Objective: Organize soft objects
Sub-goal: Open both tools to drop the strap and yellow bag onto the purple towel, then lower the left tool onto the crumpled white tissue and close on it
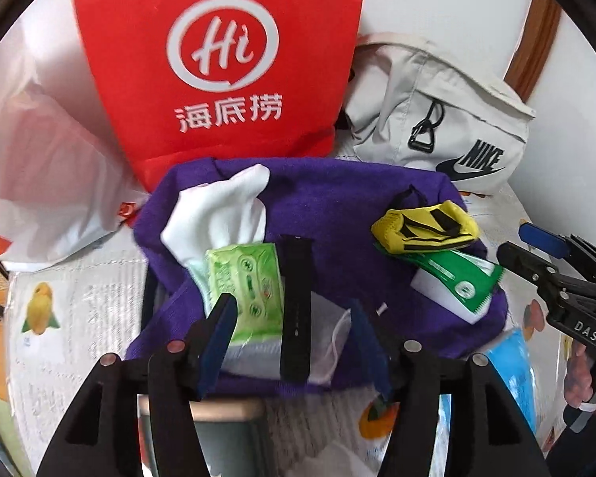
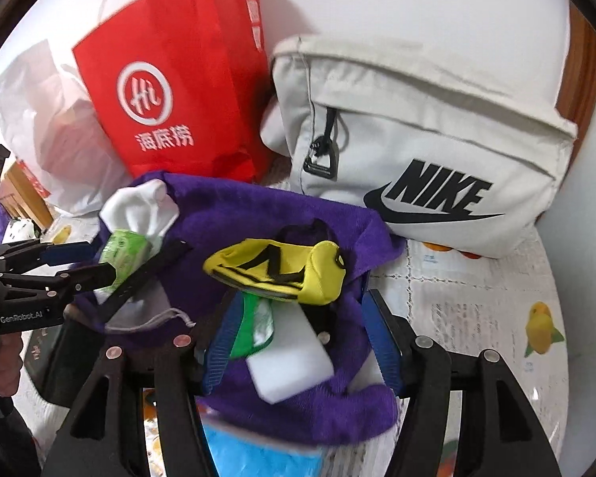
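Risk lies in our left hand-held gripper (image 1: 294,314) and right hand-held gripper (image 2: 302,334), both standing apart and gripping nothing over the purple towel (image 1: 337,198): we judge its yellow sock (image 2: 282,270) and green tissue pack (image 1: 246,282) could spill if lifted unevenly.

A red paper bag (image 1: 218,67) with a white logo stands at the back against the wall. A white plastic bag (image 1: 47,175) slumps at its left, a cream Nike bag (image 1: 449,119) at its right. A fruit-printed tablecloth (image 2: 476,310) covers the table.
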The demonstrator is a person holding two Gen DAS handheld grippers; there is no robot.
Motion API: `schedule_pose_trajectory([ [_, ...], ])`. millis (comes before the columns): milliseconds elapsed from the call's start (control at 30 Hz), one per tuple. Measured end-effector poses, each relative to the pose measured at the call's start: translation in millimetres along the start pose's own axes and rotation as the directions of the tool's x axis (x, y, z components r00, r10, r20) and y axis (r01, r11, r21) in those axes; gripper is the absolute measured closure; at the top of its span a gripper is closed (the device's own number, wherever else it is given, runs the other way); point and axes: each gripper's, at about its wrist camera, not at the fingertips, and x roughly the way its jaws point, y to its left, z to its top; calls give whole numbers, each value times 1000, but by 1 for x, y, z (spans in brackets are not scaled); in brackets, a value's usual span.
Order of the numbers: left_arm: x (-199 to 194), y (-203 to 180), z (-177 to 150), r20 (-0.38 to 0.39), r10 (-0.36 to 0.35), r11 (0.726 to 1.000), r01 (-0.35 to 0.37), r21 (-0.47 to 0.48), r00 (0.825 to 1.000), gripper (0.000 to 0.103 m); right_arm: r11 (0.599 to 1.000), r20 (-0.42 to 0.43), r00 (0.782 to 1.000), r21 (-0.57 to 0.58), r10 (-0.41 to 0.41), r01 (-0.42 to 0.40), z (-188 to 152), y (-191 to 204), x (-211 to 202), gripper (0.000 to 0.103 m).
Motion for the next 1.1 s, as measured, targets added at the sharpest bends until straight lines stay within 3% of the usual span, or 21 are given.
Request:
schedule_pose_trajectory([
  [133, -27, 4, -16, 38, 0, 1000, 0, -12, 999, 37, 1000, 25, 999, -1, 20, -20, -13, 10, -25, 42],
  [333, -63, 2, -56, 130, -36, 999, 37, -9, 991, 37, 996, 35, 996, -28, 82, -81, -54, 35, -58, 42],
  [600, -86, -12, -114, 70, -92, 995, 94, -21, 993, 37, 996, 23, 998, -72, 61, -59, -108, 58, -85, 42],
  [900, -72, -48, -158, 4, -82, 996, 82, 42, 997, 37, 1000, 48, 998, 1, 28, -29, -147, 39, -121, 42],
  [1100, -44, -61, -170, -7, -23, 997, 24, 74, 1000, 37, 1000, 43, 999, -1, -15, 15, -169, 25, -131, 42],
])
